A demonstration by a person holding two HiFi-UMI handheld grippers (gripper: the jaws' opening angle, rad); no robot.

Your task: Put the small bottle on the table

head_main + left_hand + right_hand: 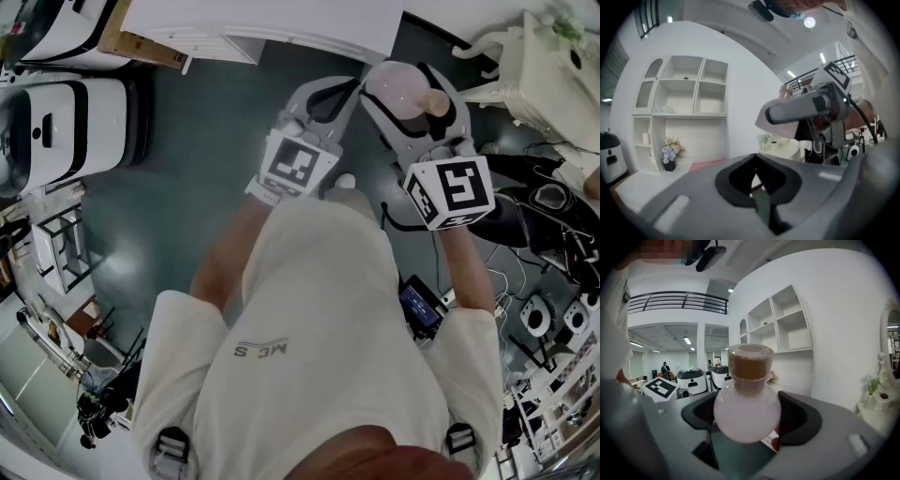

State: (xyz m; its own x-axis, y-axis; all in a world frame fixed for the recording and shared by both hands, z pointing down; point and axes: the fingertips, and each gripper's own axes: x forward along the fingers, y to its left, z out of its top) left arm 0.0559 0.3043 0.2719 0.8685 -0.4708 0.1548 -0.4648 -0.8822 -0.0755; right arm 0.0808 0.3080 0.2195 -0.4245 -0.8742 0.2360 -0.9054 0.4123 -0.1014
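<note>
The small bottle (746, 401) is a round pale pink flask with a brown cork (749, 363). It sits between the dark pads of my right gripper (749, 420), which is shut on its belly. In the head view the small bottle (398, 86) is held in the air in front of the person's chest, cork pointing right, short of the white table (272, 23) at the top edge. My left gripper (323, 94) hovers just left of it, jaws together and empty. In the left gripper view the left gripper (757, 185) looks toward the right gripper's grey body (811, 105).
White rounded machines (66, 112) stand at the left on the dark floor. A white dressing table (534, 66) and a tangle of cables and devices (553, 216) lie to the right. A white wall shelf unit (684, 108) holds a pot of purple flowers (670, 152).
</note>
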